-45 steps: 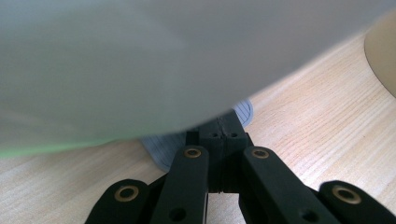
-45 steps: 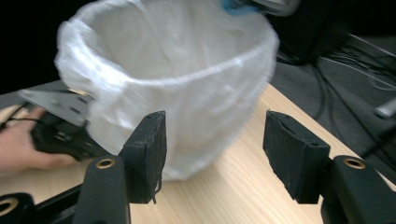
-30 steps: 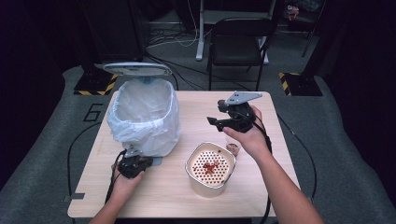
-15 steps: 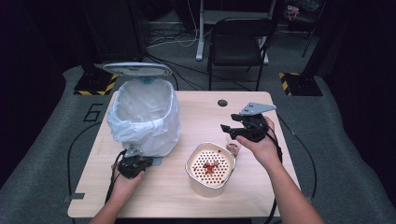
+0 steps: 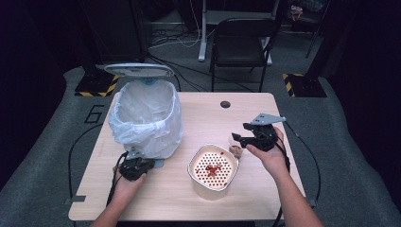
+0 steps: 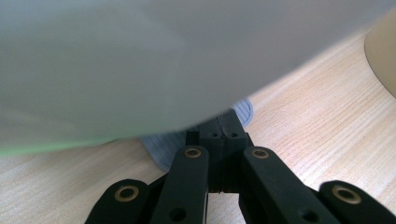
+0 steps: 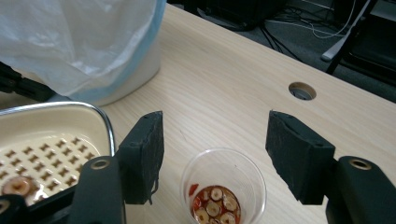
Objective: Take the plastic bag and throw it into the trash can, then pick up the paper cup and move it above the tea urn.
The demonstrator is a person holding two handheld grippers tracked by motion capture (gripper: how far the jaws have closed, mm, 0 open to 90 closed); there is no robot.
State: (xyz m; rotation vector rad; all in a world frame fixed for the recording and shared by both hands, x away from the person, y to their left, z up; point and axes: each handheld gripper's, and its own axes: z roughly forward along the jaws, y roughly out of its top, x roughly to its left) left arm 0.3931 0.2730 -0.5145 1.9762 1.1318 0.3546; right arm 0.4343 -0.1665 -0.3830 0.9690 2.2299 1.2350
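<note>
A bin lined with a white bag (image 5: 146, 118) stands at the table's left with its lid (image 5: 138, 70) raised. My left gripper (image 5: 137, 163) is shut at the bin's foot, its closed tips (image 6: 223, 128) resting on the grey ribbed pedal (image 6: 163, 149). A cream bowl with a perforated strainer insert (image 5: 191, 165) holds red bits. Beside it stands a small clear cup (image 7: 223, 186) of sliced red pieces (image 5: 235, 150). My right gripper (image 5: 238, 138) hovers just above the cup, open (image 7: 217, 140). Its jaws have just been opening a little, with the cup below them untouched.
The wooden table (image 5: 203, 118) has a cable hole (image 5: 225, 104) near its far edge. A black chair (image 5: 241, 42) stands beyond the table. The bowl's metal rim (image 7: 105, 121) lies close to my right gripper's left jaw.
My right hand has come down and toward the near right, from mid-table height to just over the cup. The left hand and bin lid have not moved.
</note>
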